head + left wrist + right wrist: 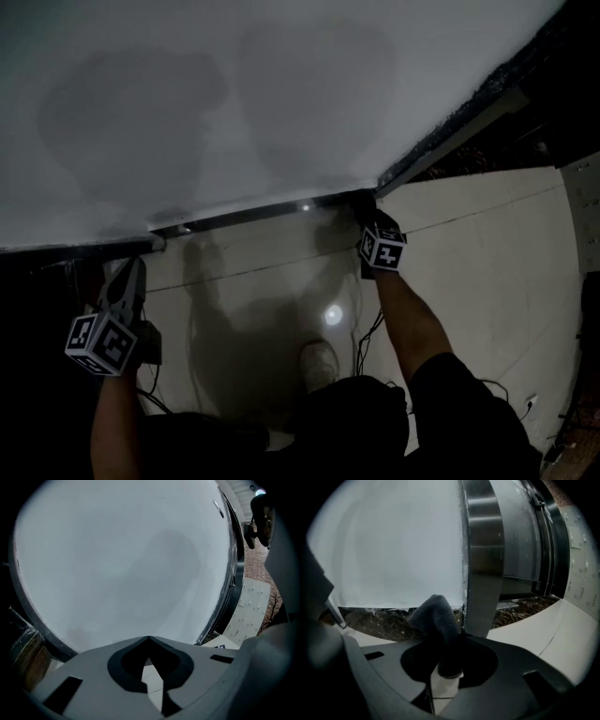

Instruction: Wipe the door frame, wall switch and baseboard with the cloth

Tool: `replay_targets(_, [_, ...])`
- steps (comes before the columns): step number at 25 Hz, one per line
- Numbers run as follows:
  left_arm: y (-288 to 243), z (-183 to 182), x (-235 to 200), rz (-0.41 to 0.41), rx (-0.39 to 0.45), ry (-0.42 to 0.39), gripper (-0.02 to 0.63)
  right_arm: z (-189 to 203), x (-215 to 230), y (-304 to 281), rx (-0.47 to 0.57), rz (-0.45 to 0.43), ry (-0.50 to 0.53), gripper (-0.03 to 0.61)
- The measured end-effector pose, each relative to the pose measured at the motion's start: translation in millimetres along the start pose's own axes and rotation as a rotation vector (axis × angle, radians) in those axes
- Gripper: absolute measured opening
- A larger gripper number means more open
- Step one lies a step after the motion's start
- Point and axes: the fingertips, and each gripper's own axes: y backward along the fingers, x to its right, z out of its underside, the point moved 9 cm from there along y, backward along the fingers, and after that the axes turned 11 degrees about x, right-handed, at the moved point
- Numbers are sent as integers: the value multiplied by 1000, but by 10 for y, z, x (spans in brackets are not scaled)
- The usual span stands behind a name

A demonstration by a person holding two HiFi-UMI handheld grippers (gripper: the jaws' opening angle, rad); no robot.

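Both jaws of the left hand-held gripper [149, 641] are pressed together, empty, facing the wall [117, 559]. The right hand-held gripper [445, 651] pinches the cloth [435, 616]; just ahead lie the baseboard [379, 620] and door frame [483, 564]. Dragged hard, the cloth may slip free. Only the right gripper view shows it.

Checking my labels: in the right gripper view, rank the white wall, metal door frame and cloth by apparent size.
1. white wall
2. metal door frame
3. cloth, smallest even though nearest the camera
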Motion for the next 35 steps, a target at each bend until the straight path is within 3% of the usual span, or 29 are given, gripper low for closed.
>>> replay_targets(6, [153, -131, -146, -26, 36, 34, -9, 11, -590, 390, 40, -121, -12, 94])
replay_targets(16, [465, -312, -345, -49, 87, 56, -9, -398, -2622, 694, 135, -672, 203, 95])
replay_targets(20, [668, -425, -549, -106, 145, 134, -9, -310, -3334, 844, 116, -865, 307, 94])
replay_targets(23, [792, -463, -647, -143, 156, 133, -9, -113, -3736, 808, 89, -965, 362, 95])
replay_targets(26, [804, -431, -634, -158, 115, 66, -9, -19, -4112, 753, 78, -1034, 447, 95])
replay_targets(30, [783, -377, -526, -95, 53, -19, -9, 70, -4575, 697, 81, -1098, 513, 95])
replay_targets(35, [771, -377, -539, -72, 50, -47, -9, 115, -4819, 457, 78, -1060, 525, 95])
